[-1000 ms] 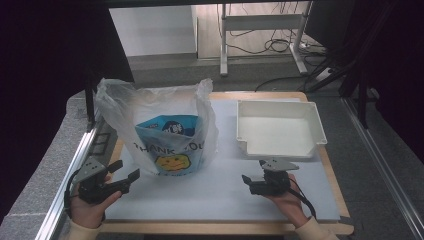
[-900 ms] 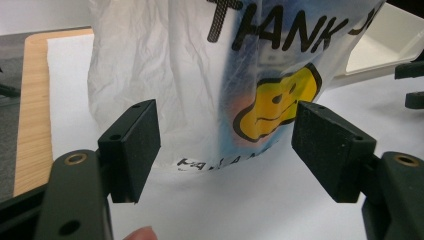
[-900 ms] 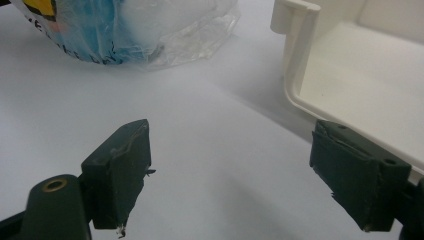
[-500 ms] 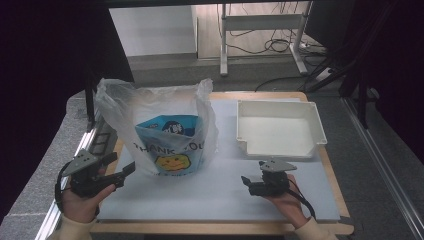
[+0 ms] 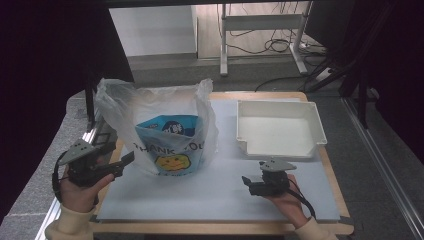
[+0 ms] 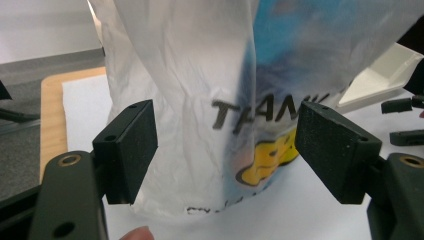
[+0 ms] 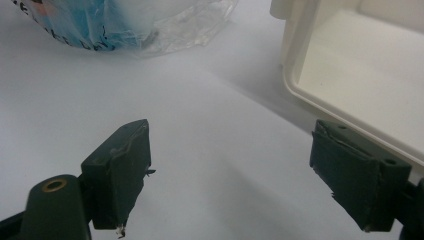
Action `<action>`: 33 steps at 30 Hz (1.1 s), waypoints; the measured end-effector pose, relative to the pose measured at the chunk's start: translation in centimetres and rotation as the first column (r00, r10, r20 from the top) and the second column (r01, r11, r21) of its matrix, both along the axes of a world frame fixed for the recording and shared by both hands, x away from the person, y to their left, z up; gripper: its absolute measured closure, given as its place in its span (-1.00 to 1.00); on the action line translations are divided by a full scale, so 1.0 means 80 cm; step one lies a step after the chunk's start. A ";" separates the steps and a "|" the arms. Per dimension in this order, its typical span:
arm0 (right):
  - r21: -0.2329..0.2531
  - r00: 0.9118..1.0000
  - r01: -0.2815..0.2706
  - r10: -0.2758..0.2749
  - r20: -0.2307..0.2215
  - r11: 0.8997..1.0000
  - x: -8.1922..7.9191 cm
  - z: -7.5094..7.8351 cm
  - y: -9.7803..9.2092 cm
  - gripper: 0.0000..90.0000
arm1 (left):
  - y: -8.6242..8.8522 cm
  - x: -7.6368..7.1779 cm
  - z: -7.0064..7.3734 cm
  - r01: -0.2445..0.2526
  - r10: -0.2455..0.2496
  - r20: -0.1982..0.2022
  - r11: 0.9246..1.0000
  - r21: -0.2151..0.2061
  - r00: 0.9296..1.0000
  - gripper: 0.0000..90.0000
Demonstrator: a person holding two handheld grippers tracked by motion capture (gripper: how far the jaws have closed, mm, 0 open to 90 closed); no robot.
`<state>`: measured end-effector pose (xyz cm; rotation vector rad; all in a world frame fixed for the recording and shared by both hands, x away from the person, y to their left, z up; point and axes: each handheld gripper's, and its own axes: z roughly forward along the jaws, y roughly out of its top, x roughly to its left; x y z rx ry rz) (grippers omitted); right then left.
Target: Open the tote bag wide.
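A white plastic bag with a "THANK YOU" print and a yellow smiley stands upright on the white mat, and something blue shows inside it. My left gripper is open at the bag's lower left side, a little off the table. In the left gripper view the bag spans the gap between my pads, untouched. My right gripper rests open low on the mat, in front of the empty white tray. In the right gripper view its pads frame bare mat, with the tray at right.
The white mat covers a wooden table with open room between the two grippers. Metal rails run along the table's left and right sides. A desk frame and cables lie on the floor beyond the far edge.
My left gripper has lifted slightly and moved right toward the bag's lower left side. The right gripper has stayed where it was.
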<state>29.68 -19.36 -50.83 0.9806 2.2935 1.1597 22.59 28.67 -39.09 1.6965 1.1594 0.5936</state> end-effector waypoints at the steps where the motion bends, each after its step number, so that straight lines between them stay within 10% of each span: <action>1: -0.001 1.000 0.007 -0.007 0.006 1.000 0.000 0.001 0.000 -0.63 | 0.001 0.002 0.002 0.000 0.000 0.004 1.000 -0.002 1.000 -0.45; 24: -0.001 1.000 0.021 -0.021 0.010 1.000 0.000 0.000 -0.002 -0.63 | 0.012 0.041 0.048 -0.024 0.026 0.065 0.999 -0.030 0.998 -0.30; 33: -0.006 1.000 0.026 -0.026 0.009 1.000 0.002 -0.001 -0.004 -0.63 | 0.004 0.046 0.050 -0.007 0.008 0.087 1.000 -0.005 0.996 0.61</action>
